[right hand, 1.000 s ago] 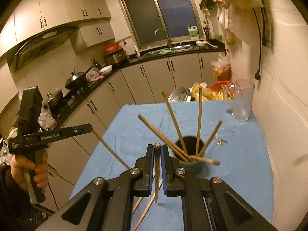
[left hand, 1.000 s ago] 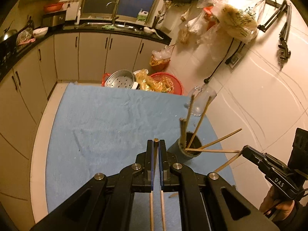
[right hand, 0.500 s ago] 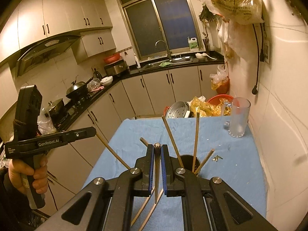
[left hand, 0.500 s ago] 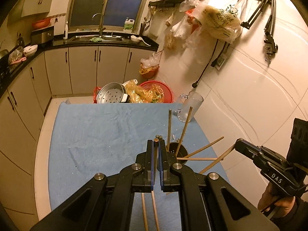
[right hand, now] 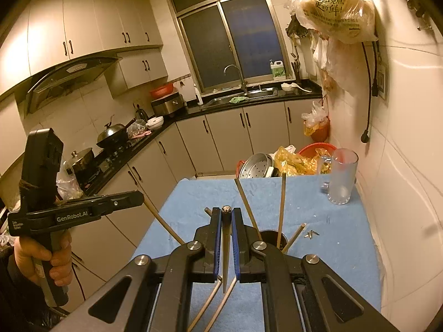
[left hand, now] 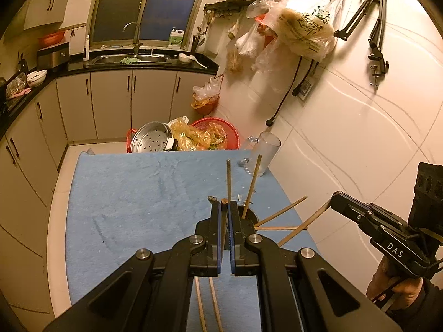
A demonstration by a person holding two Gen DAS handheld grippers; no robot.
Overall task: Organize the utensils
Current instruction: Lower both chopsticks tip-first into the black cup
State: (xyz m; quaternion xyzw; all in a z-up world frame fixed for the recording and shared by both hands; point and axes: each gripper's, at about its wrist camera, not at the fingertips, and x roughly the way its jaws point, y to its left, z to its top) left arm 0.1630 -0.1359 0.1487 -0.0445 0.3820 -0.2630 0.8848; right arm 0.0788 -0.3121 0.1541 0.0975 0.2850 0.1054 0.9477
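Left gripper (left hand: 227,207) clamped on chopstick (left hand: 223,221), right gripper (right hand: 227,215) likewise; only right view shows stove wok (right hand: 113,135).

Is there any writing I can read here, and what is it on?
"DAS": on the right tongs.
"GenRobot.AI": on the left tongs; the small print beside it is too small to read.
Green Chinese print on the hanging bag: too blurred to quote reliably.
Label on the sink bottle: unreadable.

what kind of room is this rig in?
A home kitchen, most likely: steel sink with a tap under the window, a black wok on the stove beneath a range hood, and cream cabinets along the counter.
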